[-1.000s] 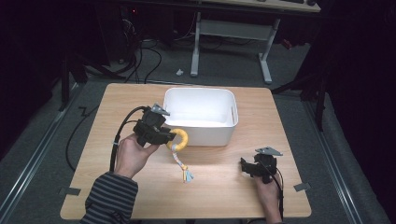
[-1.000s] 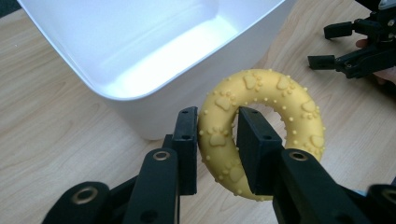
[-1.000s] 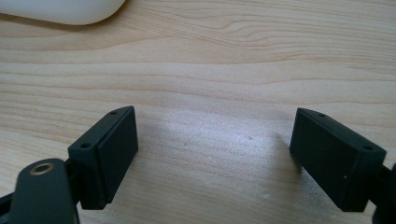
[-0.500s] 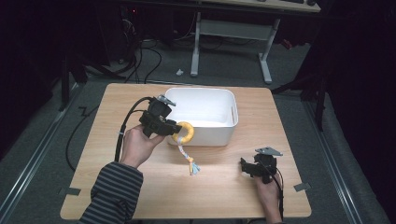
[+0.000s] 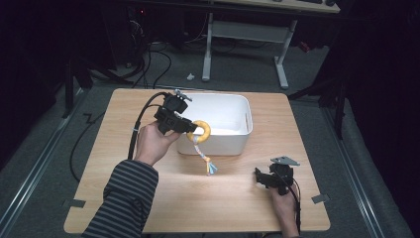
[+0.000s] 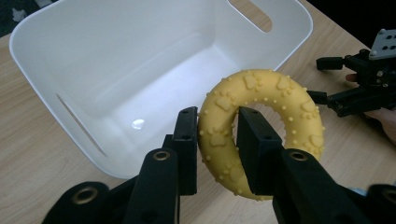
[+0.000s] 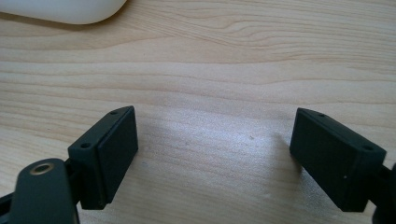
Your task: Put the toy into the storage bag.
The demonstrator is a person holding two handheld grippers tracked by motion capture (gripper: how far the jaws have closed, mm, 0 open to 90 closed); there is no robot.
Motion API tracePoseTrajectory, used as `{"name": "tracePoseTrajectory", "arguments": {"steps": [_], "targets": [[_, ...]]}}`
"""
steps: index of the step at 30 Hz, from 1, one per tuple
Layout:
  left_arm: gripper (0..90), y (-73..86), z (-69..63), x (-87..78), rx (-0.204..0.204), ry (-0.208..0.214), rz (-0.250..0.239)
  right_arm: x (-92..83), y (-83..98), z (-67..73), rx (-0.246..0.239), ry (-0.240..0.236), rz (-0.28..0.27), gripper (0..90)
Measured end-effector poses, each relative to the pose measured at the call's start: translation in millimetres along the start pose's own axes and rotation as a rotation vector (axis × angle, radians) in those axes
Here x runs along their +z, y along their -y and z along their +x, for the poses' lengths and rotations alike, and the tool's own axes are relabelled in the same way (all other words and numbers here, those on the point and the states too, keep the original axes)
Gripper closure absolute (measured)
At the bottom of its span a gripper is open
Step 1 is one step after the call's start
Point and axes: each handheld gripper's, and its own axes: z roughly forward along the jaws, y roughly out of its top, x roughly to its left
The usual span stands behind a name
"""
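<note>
Two grippers: one in each hand, over a wooden table (image 5: 124,163).
Left gripper (image 5: 190,126): up in the air at the near left corner of the white bin (image 5: 233,106), held in a hand with a striped sleeve (image 5: 124,198).
Left gripper's jaws: squeezed tight on the yellow ring toy (image 6: 261,126), one jaw outside the ring and one jaw through its hole.
Yellow ring toy: bumpy, with little paw prints on it; lifted off the table, right at the bin's near rim.
Rope tail (image 5: 205,158): hangs down from the ring in front of the bin wall, with a frayed blue and yellow end just above or on the table, cannot tell which.
White bin: sits at the far middle of the table; slot handles in its short walls; bare white floor inside, seen in the left gripper view.
Right gripper (image 5: 262,179): low at the near right part of the table, well apart from the bin and the toy.
Right gripper's jaws: spread wide, gripping nothing, bare wood between them in the right gripper view.
Right gripper's top: a grey plate (image 5: 285,160) with three corners.
Cable (image 5: 141,121): black, loops from the left gripper back past the hand.
</note>
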Motion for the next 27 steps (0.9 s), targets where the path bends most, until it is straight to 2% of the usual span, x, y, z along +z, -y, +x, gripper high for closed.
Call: {"name": "tracePoseTrajectory", "arguments": {"steps": [4, 6, 10, 20, 27], "targets": [[69.6, -6.3, 2.1, 2.2, -0.011, -0.014, -0.005, -0.1, 0.1, 0.0, -0.001, -0.001, 0.000, 15.3], [69.6, -8.4, 4.7, 3.6, -0.018, -0.004, -0.005, -0.1, 0.1, 0.0, -0.001, -0.001, 0.000, 15.3], [69.6, -13.5, 9.1, 7.9, -0.033, -0.017, 0.002, -0.1, 0.1, 0.0, -0.001, 0.000, 0.000, 15.3], [69.6, -24.5, 20.4, 12.8, -0.071, -0.011, 0.000, -0.2, 0.1, 0.3, 0.002, -0.001, 0.001, 15.3], [69.6, -31.1, 25.7, 16.7, -0.092, -0.031, 0.005, -0.2, 0.1, 0.3, 0.002, -0.001, 0.001, 15.3]]}}
